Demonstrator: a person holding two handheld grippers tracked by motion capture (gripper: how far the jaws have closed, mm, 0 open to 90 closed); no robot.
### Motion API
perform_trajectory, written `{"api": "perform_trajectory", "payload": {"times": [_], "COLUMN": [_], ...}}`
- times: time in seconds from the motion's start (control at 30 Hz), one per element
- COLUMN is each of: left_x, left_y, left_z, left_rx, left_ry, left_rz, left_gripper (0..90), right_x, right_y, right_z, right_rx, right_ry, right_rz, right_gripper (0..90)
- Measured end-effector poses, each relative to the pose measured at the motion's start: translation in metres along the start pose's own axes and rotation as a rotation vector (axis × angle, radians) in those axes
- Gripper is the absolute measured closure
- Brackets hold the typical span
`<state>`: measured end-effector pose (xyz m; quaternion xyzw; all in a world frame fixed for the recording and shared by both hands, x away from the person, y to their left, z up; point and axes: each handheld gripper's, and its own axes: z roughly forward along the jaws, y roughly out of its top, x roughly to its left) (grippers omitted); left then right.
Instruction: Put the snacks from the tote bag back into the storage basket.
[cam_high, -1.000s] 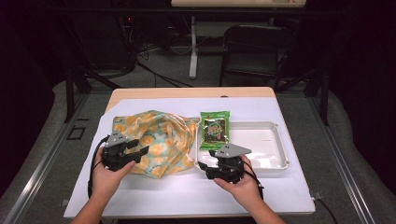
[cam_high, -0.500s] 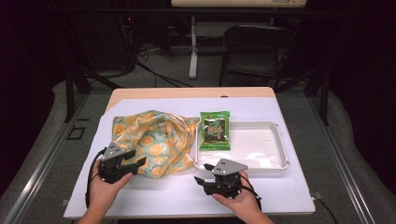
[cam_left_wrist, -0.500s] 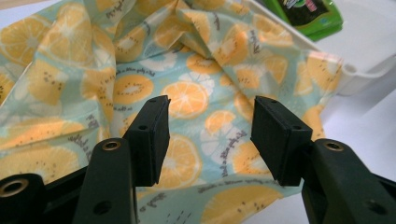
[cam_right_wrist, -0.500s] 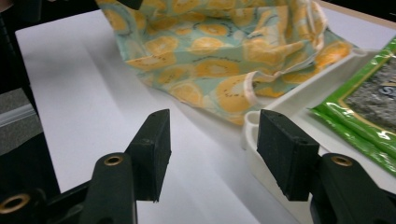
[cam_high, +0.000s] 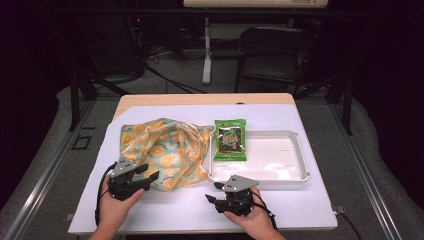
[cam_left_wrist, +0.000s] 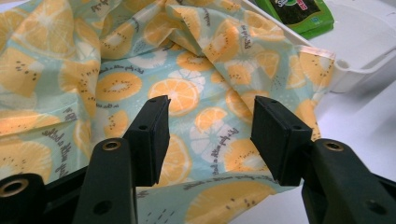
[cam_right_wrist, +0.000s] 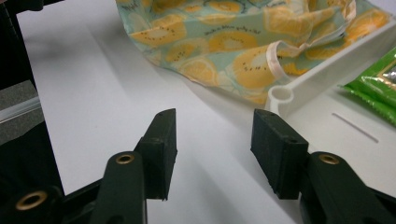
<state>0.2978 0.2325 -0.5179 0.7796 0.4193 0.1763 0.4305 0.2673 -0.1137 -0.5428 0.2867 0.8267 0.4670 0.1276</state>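
we note the left gripper (cam_high: 145, 179) low at the near edge of the fruit-print cloth bag (cam_high: 162, 150), jaws parted with the printed fabric lying under and between them, pads not yet pressing on it as far as the left gripper view (cam_left_wrist: 210, 135) tells us. the right gripper (cam_high: 216, 192) sits over bare white table cover (cam_high: 180, 210) just in front of the white tray (cam_high: 300, 150), holding nothing; its jaws (cam_right_wrist: 212, 144) have just been closing a little yet stand well apart, with only the sheet between them. the bag lies crumpled on the left half of the cover, its right edge draped against the tray's near-left corner (cam_right_wrist: 281, 95), and a green snack packet (cam_high: 230, 140) rests on the tray's left end, just beside the cloth. risks as we judge them: the fabric is thin and slippery, so a one-sided pinch may catch a single layer and leave the mouth shut; pulling the bag toward us could drag the draped edge over the tray rim and nudge the tray or tip the packet off it; the right jaws, coming in low, may pinch the table cover instead of cloth; the pale ribbon handle (cam_right_wrist: 275, 58) by the tray corner could snag there.
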Motion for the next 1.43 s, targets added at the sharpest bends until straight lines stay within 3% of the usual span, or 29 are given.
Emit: {"api": "perform_trajectory", "payload": {"times": [0.53, 1.1, 1.43], "left_x": [0.002, 0.003, 0.005], "left_y": [-0.004, -0.005, -0.004], "left_z": [0.005, 0.007, 0.005], "left_rx": [0.015, 0.022, 0.001], "left_ry": [0.015, 0.014, 0.02], "left_rz": [0.016, 0.01, -0.007], "left_gripper": [47.1, 46.9, 46.4], "right_x": [0.0, -0.002, -0.004], "right_y": [-0.008, -0.01, -0.01], "right_z": [0.009, 0.011, 0.011], "right_rx": [0.043, 0.05, 0.045], "right_ry": [-0.001, -0.007, -0.008], "right_rz": [-0.015, -0.001, 0.007], "right_gripper": [51.7, 51.4, 51.3]}}
